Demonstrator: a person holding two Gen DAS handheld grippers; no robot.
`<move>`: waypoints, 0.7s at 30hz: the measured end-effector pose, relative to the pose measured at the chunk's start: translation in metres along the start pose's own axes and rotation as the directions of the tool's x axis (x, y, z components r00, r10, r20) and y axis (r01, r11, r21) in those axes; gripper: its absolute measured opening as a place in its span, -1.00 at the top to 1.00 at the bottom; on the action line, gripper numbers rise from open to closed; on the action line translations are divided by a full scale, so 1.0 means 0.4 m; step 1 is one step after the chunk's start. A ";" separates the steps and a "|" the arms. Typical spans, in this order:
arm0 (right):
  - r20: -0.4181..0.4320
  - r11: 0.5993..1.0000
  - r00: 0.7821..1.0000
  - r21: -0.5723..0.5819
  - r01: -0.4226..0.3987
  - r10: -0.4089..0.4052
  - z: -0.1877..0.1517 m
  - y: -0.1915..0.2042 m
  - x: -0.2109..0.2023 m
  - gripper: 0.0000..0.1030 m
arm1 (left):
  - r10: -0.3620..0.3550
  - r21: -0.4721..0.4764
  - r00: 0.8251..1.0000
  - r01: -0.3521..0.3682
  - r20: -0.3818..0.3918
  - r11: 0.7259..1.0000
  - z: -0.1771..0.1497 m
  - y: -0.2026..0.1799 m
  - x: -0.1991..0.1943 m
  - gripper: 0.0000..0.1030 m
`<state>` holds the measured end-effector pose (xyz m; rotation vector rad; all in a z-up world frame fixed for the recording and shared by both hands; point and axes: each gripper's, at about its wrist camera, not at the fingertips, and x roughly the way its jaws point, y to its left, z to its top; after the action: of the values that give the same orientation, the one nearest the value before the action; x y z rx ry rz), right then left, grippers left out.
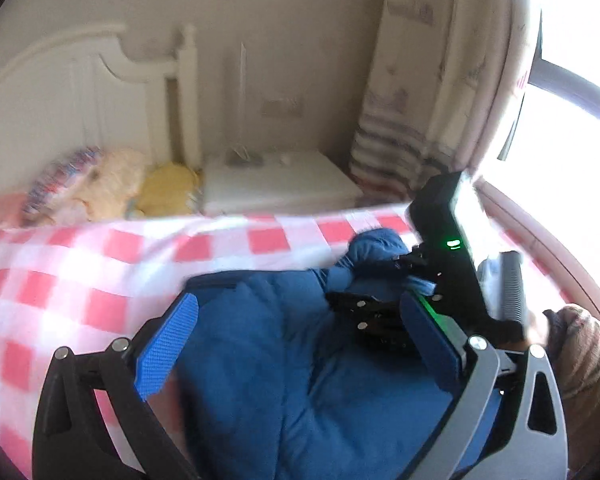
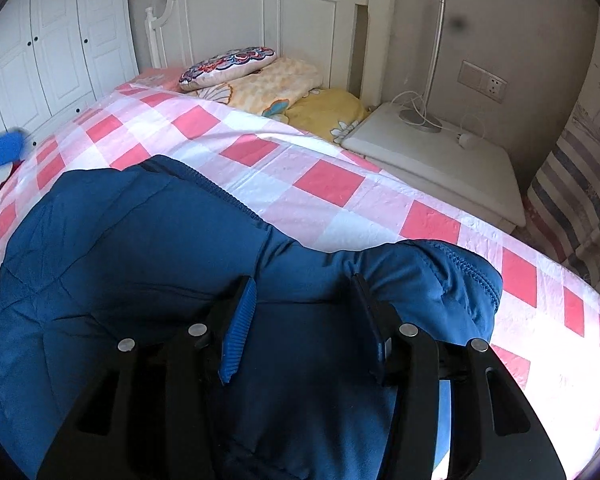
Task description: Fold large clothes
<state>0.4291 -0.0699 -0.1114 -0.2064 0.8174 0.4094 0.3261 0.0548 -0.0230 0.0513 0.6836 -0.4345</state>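
A blue padded jacket (image 2: 132,240) lies on a bed with a pink and white checked cover (image 2: 260,168). In the right wrist view my right gripper (image 2: 304,292) is open, its blue-padded fingers (image 2: 240,320) wide apart over the jacket's fabric near the zip edge (image 2: 476,268). In the left wrist view my left gripper (image 1: 300,320) is open above the jacket (image 1: 260,360). The right gripper's black body (image 1: 460,260) shows just ahead of it, low over the same garment. Whether either gripper touches the fabric cannot be told.
A white headboard (image 2: 260,12), a patterned pillow (image 2: 228,64) and folded yellow bedding (image 2: 324,112) lie at the bed's head. A white nightstand (image 2: 440,152) with a lamp base and cable stands beside the bed. Striped curtains (image 1: 400,140) and a bright window (image 1: 572,80) are at the right. White wardrobe doors (image 2: 40,52) are at the left.
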 end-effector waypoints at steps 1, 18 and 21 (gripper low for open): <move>0.005 1.000 1.000 0.008 -0.009 0.009 -0.002 -0.004 -0.002 0.07 | -0.030 -0.036 0.997 0.027 -0.076 0.999 -0.009 0.022 0.062 -0.95; 0.163 0.976 0.987 0.214 -0.041 0.005 0.040 -0.133 -0.095 0.08 | -0.040 -0.159 0.991 0.019 -0.126 0.987 -0.087 0.099 0.170 -0.92; 0.043 0.990 0.999 0.139 0.020 -0.026 -0.006 -0.104 0.025 0.06 | -0.033 -0.172 0.991 0.010 -0.128 0.985 -0.088 0.106 0.175 -0.92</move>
<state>0.4516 -0.1055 -0.1195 -0.0774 0.7950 0.3328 0.3703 0.0739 -0.0980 -0.0913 0.8491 -0.3941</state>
